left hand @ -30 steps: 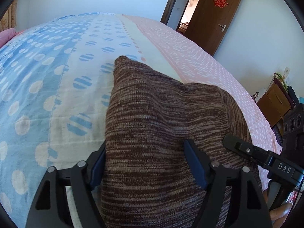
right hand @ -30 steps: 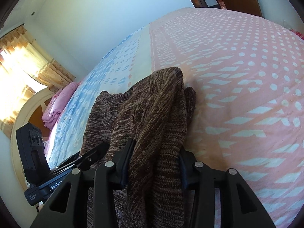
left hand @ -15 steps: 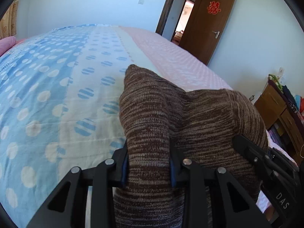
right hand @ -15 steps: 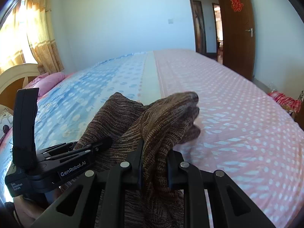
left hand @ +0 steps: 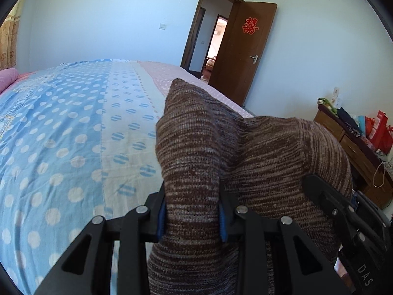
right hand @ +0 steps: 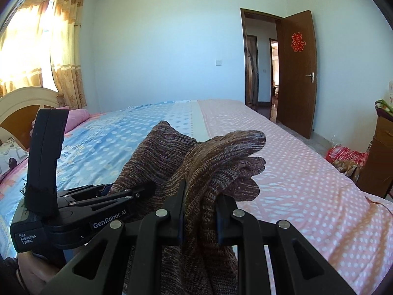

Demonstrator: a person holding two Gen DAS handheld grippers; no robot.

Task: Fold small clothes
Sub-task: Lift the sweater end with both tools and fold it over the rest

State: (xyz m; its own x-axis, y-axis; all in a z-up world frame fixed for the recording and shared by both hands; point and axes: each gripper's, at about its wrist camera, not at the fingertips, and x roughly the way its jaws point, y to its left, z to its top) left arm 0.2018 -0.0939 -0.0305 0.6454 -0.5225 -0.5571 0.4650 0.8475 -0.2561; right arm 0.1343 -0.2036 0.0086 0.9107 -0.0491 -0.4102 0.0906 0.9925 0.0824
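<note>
Left wrist view: my left gripper (left hand: 192, 217) is clamped on a bunched fold of the brown knit garment (left hand: 258, 152), blue pads pressed into the cloth on both sides. The garment rises from the jaws toward 12 o'clock and runs off toward 3 o'clock, where my right gripper (left hand: 343, 211) enters the picture at 4 o'clock. In the right wrist view my right gripper (right hand: 200, 212) is likewise closed on a thick wad of the same garment (right hand: 221, 157), and my left gripper (right hand: 127, 191) lies at 9 o'clock, close alongside. The garment is held off the bed (left hand: 73, 127) at two points along one edge; its long axis runs between the two tools, and the remainder hangs below, out of both pictures. I judge that the coming move turns on this: the bed surface lies ahead toward 12 o'clock and lower, so the cloth must be carried forward and laid down with that edge kept straight. Both hands appear about equally near. Only the right wrist view shows the headboard (right hand: 22, 108) and the pink pillow (right hand: 76, 118); only the left wrist view shows the wooden dresser (left hand: 356, 152) at 3 o'clock.
</note>
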